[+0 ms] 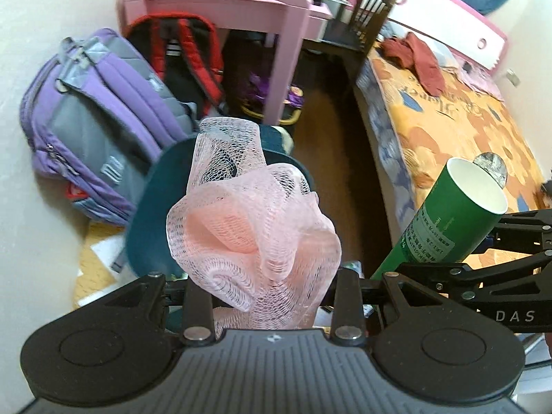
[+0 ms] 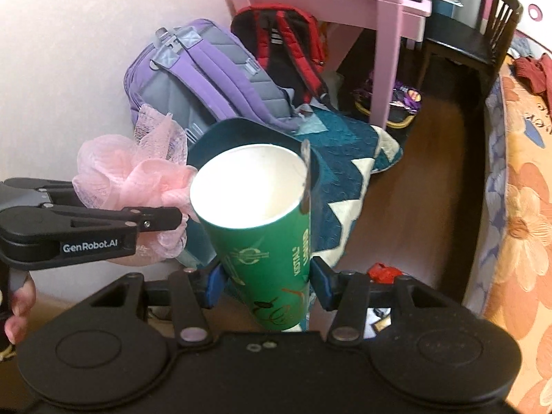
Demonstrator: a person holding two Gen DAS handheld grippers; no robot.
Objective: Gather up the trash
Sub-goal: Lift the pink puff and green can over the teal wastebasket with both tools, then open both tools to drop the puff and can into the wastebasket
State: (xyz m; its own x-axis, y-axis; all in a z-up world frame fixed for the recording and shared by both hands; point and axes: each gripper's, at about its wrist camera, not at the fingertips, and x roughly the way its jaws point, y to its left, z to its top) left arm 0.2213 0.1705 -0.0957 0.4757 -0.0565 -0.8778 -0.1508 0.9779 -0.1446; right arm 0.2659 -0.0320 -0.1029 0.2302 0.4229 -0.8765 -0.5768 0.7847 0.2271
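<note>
My left gripper (image 1: 272, 296) is shut on a pink foam fruit net (image 1: 252, 234), held up over a dark teal bin (image 1: 151, 214). The net also shows in the right wrist view (image 2: 138, 186), with the left gripper (image 2: 172, 219) beside it. My right gripper (image 2: 267, 284) is shut on a green paper cup (image 2: 262, 227) with a white inside, tilted with its mouth forward, just in front of the teal bin (image 2: 241, 131). In the left wrist view the cup (image 1: 445, 220) is at the right, held by the right gripper (image 1: 459, 265).
A purple backpack (image 1: 93, 117) and a red and black backpack (image 1: 186, 58) lean by a pink desk (image 1: 241, 0). A teal quilt (image 2: 348, 172) lies on the wooden floor (image 2: 424, 186). A flowered bed (image 1: 462, 127) is at the right, a dark chair (image 2: 483, 41) behind. A red scrap (image 2: 383, 272) lies on the floor.
</note>
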